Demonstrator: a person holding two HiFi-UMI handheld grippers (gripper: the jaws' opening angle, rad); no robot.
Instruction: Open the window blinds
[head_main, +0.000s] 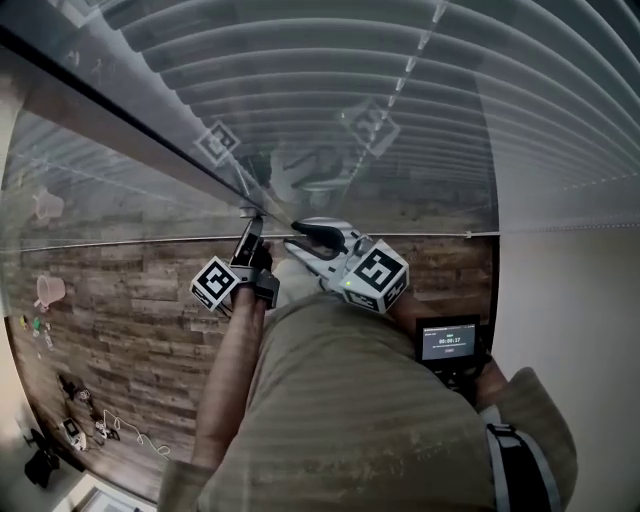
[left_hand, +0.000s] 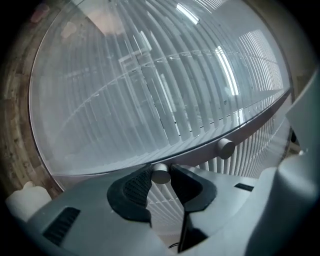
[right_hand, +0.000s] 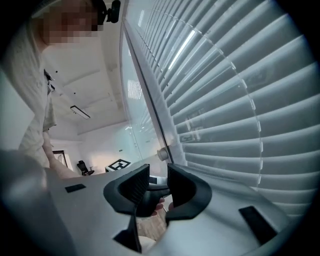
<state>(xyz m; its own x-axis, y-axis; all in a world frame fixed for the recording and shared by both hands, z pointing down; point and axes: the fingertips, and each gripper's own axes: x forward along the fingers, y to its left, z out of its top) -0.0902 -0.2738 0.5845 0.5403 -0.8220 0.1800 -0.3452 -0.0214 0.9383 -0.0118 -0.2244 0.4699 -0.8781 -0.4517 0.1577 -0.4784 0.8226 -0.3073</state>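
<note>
White slatted blinds (head_main: 350, 80) hang behind a glass pane (left_hand: 100, 100) with a grey frame rail (left_hand: 250, 127). Two small round knobs sit on that rail. My left gripper (left_hand: 160, 176) has its dark pads on either side of the nearer knob (left_hand: 160, 175) and touching it; the second knob (left_hand: 225, 148) is further right. In the head view the left gripper (head_main: 249, 222) reaches up to the rail. My right gripper (head_main: 298, 238) is just beside it, open, with nothing between its pads (right_hand: 129, 189). A knob (right_hand: 162, 154) shows just beyond the right gripper (right_hand: 157, 172).
Far below lies a wood-plank floor (head_main: 120, 300) with small items and a cable (head_main: 75, 430) at the left. A white wall (head_main: 570, 330) stands at the right. A small screen (head_main: 448, 342) sits by the right forearm. The slats (right_hand: 235, 115) are close on the right.
</note>
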